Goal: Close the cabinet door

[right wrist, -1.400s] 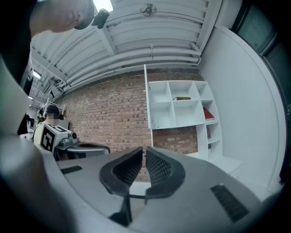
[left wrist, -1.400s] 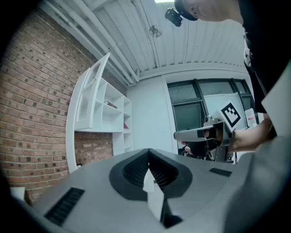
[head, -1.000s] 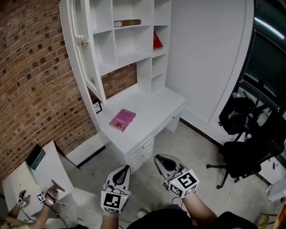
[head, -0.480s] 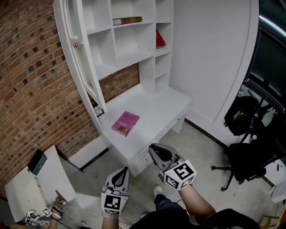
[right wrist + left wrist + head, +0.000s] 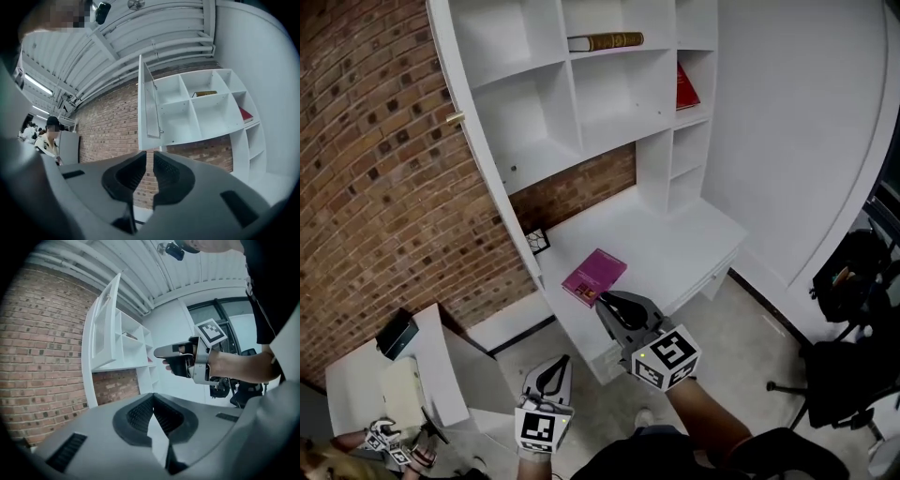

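Note:
The white cabinet [image 5: 609, 103] stands over a desk [image 5: 694, 244], and its door [image 5: 487, 159] hangs open on the left, seen edge-on with a brass knob [image 5: 455, 119]. My right gripper [image 5: 605, 302] is shut and empty, raised over the desk's front edge well below the door. My left gripper [image 5: 562, 361] sits lower and nearer to me, also shut on nothing. In the right gripper view the open door [image 5: 149, 108] rises just above the shut right gripper [image 5: 150, 154]. The left gripper view has the left gripper [image 5: 153, 395] below the door [image 5: 105, 329] and the right gripper [image 5: 180, 357].
A pink book [image 5: 594, 277] lies on the desk beside my right gripper. A brown book [image 5: 606, 41] and a red book [image 5: 685, 89] sit on shelves. A small white table [image 5: 384, 375] and another person's hands are at lower left, a black chair [image 5: 853, 281] at right.
I have come closer to the cabinet. Both grippers moved forward; the right one rose and now reaches the desk edge by the pink book. The door now appears edge-on.

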The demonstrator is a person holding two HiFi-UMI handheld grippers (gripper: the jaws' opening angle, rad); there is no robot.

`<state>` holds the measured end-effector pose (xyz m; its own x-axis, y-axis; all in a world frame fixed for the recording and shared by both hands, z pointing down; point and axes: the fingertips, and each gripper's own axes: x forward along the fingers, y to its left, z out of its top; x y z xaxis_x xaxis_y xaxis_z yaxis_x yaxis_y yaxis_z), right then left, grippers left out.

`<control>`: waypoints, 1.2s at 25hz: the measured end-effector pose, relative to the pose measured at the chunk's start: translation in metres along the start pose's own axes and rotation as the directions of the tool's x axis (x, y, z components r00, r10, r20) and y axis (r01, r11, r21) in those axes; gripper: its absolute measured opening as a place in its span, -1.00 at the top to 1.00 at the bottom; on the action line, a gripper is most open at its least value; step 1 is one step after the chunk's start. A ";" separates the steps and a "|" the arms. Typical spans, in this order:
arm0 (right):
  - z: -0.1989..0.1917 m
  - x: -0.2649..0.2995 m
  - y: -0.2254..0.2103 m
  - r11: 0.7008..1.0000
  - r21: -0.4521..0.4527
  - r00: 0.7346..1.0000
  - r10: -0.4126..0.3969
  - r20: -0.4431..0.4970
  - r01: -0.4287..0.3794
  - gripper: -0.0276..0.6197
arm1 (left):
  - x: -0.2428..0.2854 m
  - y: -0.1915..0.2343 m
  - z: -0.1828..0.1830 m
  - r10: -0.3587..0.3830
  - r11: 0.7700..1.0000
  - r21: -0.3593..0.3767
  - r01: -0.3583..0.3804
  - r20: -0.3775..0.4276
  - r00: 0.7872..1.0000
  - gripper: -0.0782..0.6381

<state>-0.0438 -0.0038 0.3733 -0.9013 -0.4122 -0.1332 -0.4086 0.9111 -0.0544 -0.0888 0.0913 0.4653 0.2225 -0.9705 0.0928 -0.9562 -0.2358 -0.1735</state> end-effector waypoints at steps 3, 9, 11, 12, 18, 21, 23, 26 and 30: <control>0.008 0.026 -0.008 0.996 0.013 0.996 0.083 0.008 -0.083 0.80 | 0.018 0.006 0.000 0.046 0.999 0.004 -0.046 -0.022 0.999 0.76; 0.019 0.068 -0.007 0.973 0.031 0.973 0.227 0.031 -0.228 0.70 | 0.036 0.015 -0.005 0.141 0.990 0.010 -0.141 -0.062 0.988 0.76; 0.022 0.079 -0.003 0.964 0.034 0.964 0.262 0.036 -0.263 0.65 | 0.038 0.017 -0.007 0.166 0.986 0.001 -0.167 -0.075 0.983 0.76; 0.024 0.085 0.000 0.960 0.034 0.961 0.275 0.038 -0.277 0.61 | 0.038 0.018 -0.008 0.175 0.984 0.000 -0.175 -0.079 0.981 0.76; 0.033 0.113 0.014 0.950 0.031 0.950 0.308 0.048 -0.310 0.45 | 0.035 0.033 -0.015 0.214 0.977 0.000 -0.215 -0.082 0.973 0.76; 0.037 0.125 0.017 0.951 0.031 0.950 0.307 0.055 -0.309 0.41 | 0.035 0.042 -0.017 0.213 0.977 0.001 -0.214 -0.085 0.973 0.76; 0.039 0.132 0.019 0.951 0.027 0.950 0.307 0.057 -0.309 0.41 | 0.035 0.050 -0.018 0.208 0.978 0.003 -0.209 -0.090 0.974 0.76; 0.039 0.142 0.025 0.949 0.020 0.948 0.313 0.058 -0.315 0.39 | 0.038 0.064 -0.022 0.201 0.980 0.021 -0.200 -0.081 0.976 0.76; 0.038 0.150 0.028 0.949 0.012 0.948 0.313 0.051 -0.314 0.39 | 0.045 0.077 -0.017 0.189 0.982 0.007 -0.189 -0.070 0.980 0.76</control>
<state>-0.1852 -0.0396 0.3141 -0.9754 -0.1050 -0.1939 -0.1028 0.9945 -0.0213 -0.1560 0.0301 0.4730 0.0243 -0.9917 0.1265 -0.9797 -0.0488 -0.1944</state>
